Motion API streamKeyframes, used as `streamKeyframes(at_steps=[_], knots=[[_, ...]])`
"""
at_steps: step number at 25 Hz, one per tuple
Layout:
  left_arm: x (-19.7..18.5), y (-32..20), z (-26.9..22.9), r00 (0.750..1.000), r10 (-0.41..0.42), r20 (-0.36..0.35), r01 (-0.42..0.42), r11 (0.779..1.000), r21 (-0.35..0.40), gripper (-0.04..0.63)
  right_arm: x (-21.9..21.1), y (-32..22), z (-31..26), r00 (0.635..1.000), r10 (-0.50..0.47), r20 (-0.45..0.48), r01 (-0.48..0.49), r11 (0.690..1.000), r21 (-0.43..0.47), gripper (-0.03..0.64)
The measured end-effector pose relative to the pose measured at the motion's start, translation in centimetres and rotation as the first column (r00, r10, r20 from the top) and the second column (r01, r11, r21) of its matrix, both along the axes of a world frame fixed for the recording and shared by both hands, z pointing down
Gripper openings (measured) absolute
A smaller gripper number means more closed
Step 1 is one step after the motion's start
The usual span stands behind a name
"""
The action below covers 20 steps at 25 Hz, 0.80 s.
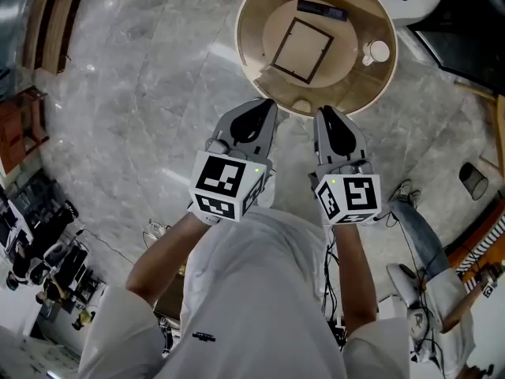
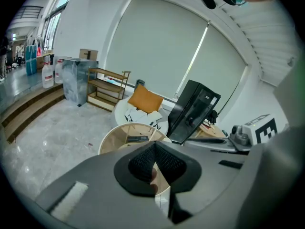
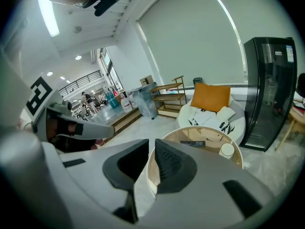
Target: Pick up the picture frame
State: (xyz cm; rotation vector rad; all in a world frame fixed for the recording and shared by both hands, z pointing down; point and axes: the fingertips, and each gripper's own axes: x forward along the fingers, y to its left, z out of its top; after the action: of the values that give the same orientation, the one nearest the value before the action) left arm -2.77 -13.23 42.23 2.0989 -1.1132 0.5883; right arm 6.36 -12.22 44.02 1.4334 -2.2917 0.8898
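Observation:
The picture frame [image 1: 301,50], dark-edged with a tan middle, lies flat inside a round wooden table [image 1: 252,58] with a raised rim. Both grippers hang short of the table's near rim, above the marble floor. My left gripper [image 1: 267,105] is shut with nothing in it, its pads meeting at the tip [image 2: 153,149]. My right gripper [image 1: 325,113] is beside it, jaws together and empty [image 3: 152,149]. In both gripper views the jaws hide the frame; only the table [image 2: 112,140] [image 3: 190,132] shows past them.
A black remote [image 1: 321,9] [image 3: 196,143] and a white cup [image 1: 379,51] [image 3: 228,150] also sit on the table. Behind it are a white seat [image 3: 209,116] with an orange cushion and a black cabinet [image 3: 269,89]. A seated person's leg [image 1: 418,235] is at the right.

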Motion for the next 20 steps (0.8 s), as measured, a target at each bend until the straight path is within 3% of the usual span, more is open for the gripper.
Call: streamKeyframes(at_steps=[6,14,20], knots=[[-0.6,0.3,5.3,0.999,-0.019,0.033,0.021,0.999,-0.041,-0.008,-0.5,-1.2,6.1,1.000,0.018,-0.012,-0.018,0.999,-0.044,0.009],[-1.0,0.1,10.6,1.000,-0.022,0.011,0.022,0.996,-0.081,-0.008,0.1,-1.9,13.9,0.994,0.096,-0.050,-0.102,0.987,-0.123,0.009],[-1.5,-0.1,15.8,1.000,0.002,0.018,0.000,0.993,-0.118,-0.008,0.1,-2.4,19.5,0.987,0.146,-0.065,-0.155,0.974,-0.167,0.061]])
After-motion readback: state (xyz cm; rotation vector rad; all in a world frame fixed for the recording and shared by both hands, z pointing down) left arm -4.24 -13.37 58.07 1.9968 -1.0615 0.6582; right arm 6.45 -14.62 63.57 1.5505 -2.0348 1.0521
